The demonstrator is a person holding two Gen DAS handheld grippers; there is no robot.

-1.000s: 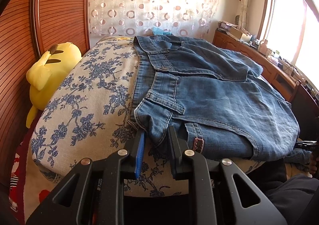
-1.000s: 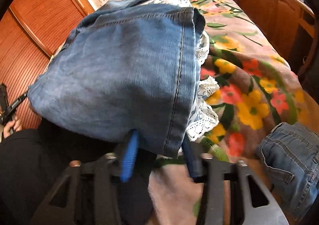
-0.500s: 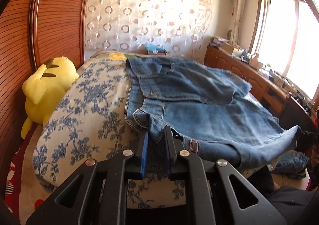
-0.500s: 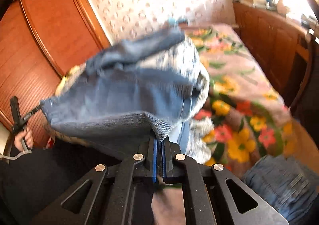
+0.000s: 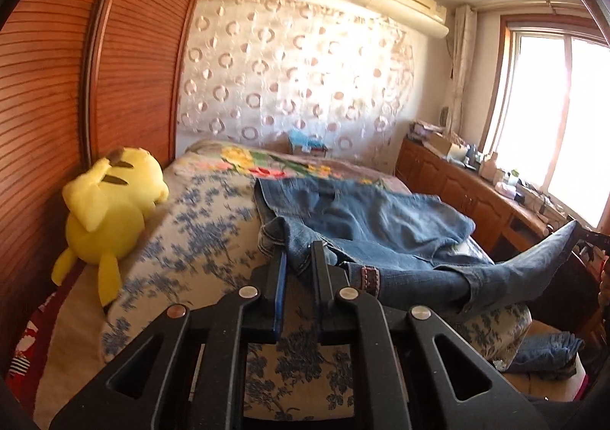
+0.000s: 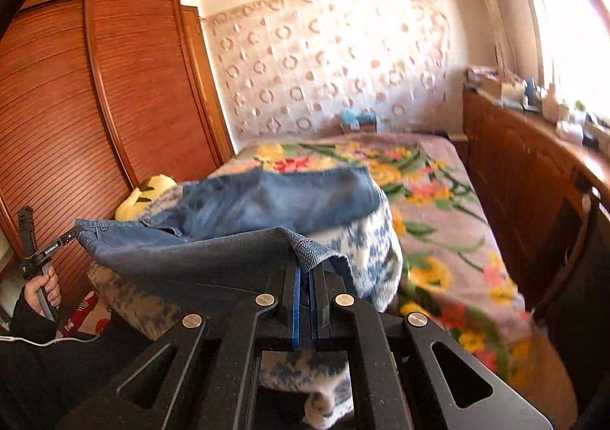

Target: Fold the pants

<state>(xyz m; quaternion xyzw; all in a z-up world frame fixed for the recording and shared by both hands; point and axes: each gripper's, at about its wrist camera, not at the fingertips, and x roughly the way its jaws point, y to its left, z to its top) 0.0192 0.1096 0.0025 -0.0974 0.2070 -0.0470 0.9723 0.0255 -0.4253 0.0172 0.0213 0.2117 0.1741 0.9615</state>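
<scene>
Pants (image 5: 381, 224) hang stretched between left gripper (image 5: 299, 258) and right gripper (image 6: 305, 269).

We find almost nothing legible. In the right wrist view, the black arm of the left claw (image 6: 78, 233) carries a small line of white lettering, too tiny and blurred for us to read. The brown leather patch (image 5: 369, 280) on the pants' (image 5: 381, 224) waistband shows no lettering we can make out.
</scene>
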